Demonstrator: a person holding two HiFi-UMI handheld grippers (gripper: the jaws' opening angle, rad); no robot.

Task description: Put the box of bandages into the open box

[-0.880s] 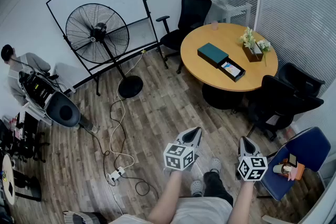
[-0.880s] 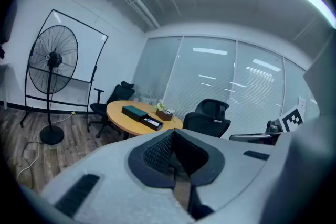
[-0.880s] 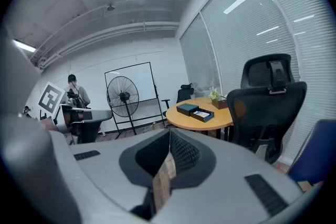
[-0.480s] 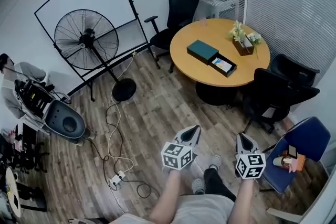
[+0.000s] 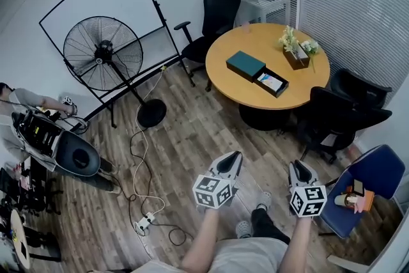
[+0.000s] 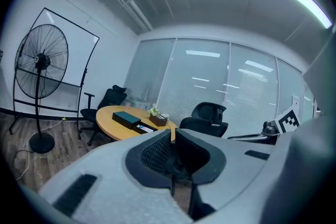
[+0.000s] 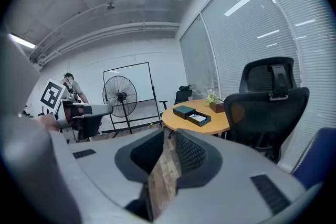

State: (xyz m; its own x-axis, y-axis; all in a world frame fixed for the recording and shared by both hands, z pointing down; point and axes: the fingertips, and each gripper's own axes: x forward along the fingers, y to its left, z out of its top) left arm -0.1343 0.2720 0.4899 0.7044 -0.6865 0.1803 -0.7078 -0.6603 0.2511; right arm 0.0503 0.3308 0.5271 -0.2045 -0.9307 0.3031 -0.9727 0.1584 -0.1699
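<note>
Across the room, on a round wooden table (image 5: 305, 87), a dark teal box (image 5: 245, 65) lies beside an open black box (image 5: 273, 83) with light contents; I cannot make out a box of bandages. Both boxes also show small in the left gripper view, teal box (image 6: 125, 118) and open box (image 6: 144, 127), and in the right gripper view, teal box (image 7: 184, 110) and open box (image 7: 198, 118). My left gripper (image 5: 234, 156) is shut and empty, held over the floor. My right gripper (image 5: 296, 167) stands slightly open, with only floor seen through the gap.
A flower planter (image 5: 297, 53) sits on the table. Black office chairs (image 5: 214, 16) (image 5: 339, 119) ring it, and a blue chair (image 5: 377, 177) is at my right. A standing fan (image 5: 102, 53), floor cables with a power strip (image 5: 145, 222), and a person (image 5: 22, 101) by a cart are at the left.
The head view has shifted a little, so the fan and whiteboard sit further left. The person at the left has moved down the frame. Both grippers hold about the same place.
</note>
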